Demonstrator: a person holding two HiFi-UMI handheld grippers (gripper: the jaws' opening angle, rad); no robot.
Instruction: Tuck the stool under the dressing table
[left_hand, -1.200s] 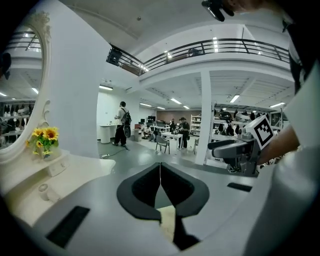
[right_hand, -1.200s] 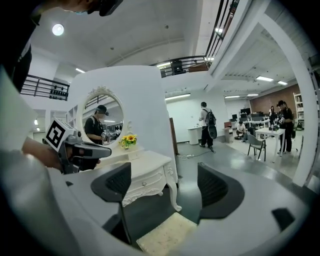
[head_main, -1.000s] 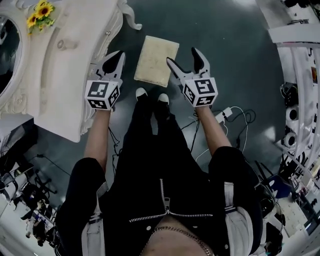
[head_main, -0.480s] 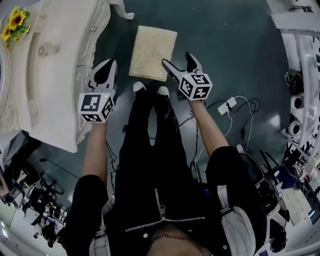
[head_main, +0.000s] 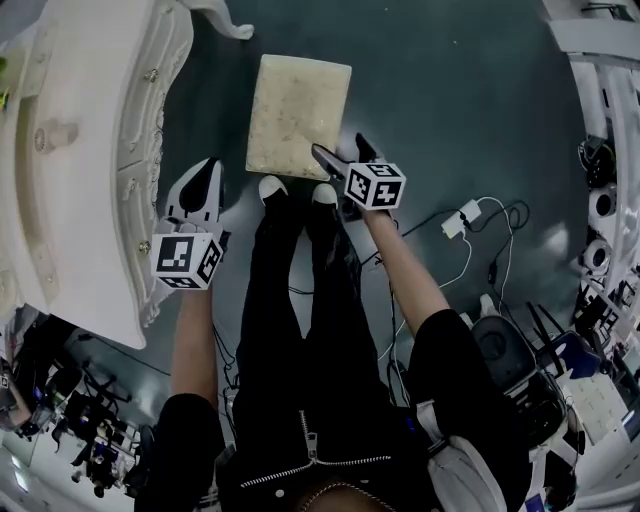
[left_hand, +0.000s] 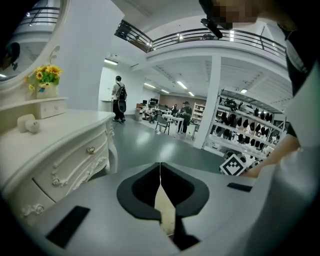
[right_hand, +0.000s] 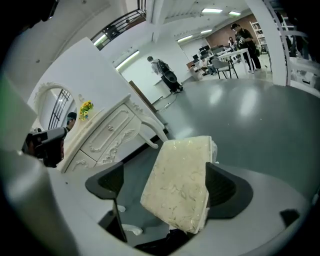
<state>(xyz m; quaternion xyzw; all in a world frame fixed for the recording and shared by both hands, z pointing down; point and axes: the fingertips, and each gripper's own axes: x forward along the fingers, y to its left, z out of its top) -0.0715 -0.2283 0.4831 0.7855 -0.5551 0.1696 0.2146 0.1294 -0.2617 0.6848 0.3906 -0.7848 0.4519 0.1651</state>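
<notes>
Cream stool (head_main: 298, 115) beside dressing table (head_main: 80, 200), right gripper (head_main: 338, 148) just opening astride its edge (marker cube atop), left gripper (head_main: 207, 166) closed.

Right gripper (right_hand: 165, 189), its jaws wide apart and just now opening further, frames a cream cushioned stool (right_hand: 180, 175). A white dressing table (right_hand: 107, 131) stands at ten o'clock.

Cream, leaf-patterned stool (head_main: 298, 115) ahead of the white right claw (head_main: 338, 146); black pads (right_hand: 222, 187); black-and-white square patterns on its cube (head_main: 375, 185). Ivory table (head_main: 90, 180) left of the white left claw (head_main: 205, 168). Dark grey-green floor (head_main: 450, 100) beneath both. Yellow sunflowers (left_hand: 46, 75).
</notes>
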